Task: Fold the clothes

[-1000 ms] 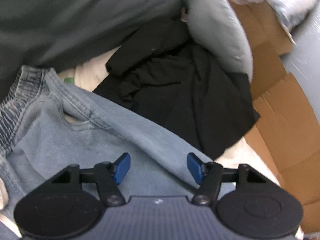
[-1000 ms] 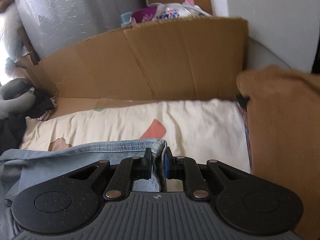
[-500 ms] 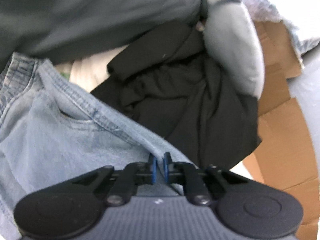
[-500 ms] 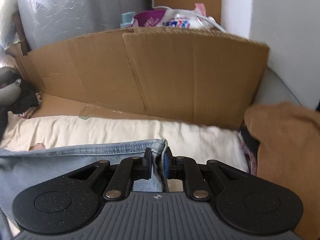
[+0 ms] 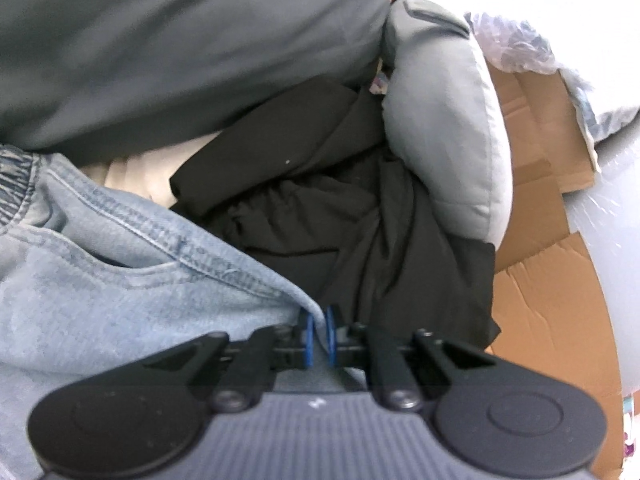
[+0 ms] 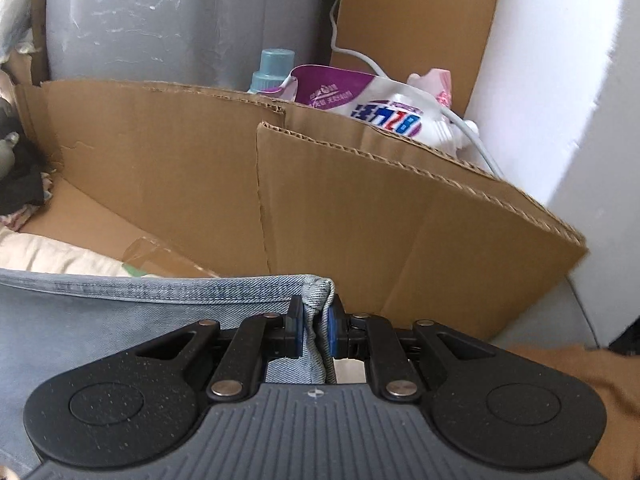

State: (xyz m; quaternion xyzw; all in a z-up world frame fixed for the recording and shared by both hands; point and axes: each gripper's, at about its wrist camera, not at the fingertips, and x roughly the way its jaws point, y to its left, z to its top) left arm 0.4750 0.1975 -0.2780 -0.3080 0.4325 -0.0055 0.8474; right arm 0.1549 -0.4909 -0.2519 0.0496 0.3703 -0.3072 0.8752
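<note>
A pair of light blue jeans [image 5: 120,288] fills the lower left of the left wrist view, waistband at the far left. My left gripper [image 5: 319,334] is shut on a fold of the jeans along the side seam. In the right wrist view the jeans [image 6: 120,320] stretch left from my right gripper [image 6: 314,330], which is shut on a hemmed corner of the denim and holds it up.
A black garment [image 5: 340,220] lies beyond the jeans, with a grey cushion [image 5: 448,128] and a dark grey cloth [image 5: 180,40] behind it. Cardboard walls [image 6: 320,200] stand ahead, with a detergent bag [image 6: 372,104] behind them. A brown garment [image 6: 580,380] lies at the right.
My left gripper closed on the jeans fold and now holds it. My right gripper has lifted the hem corner higher, so the cardboard and the items behind it show more.
</note>
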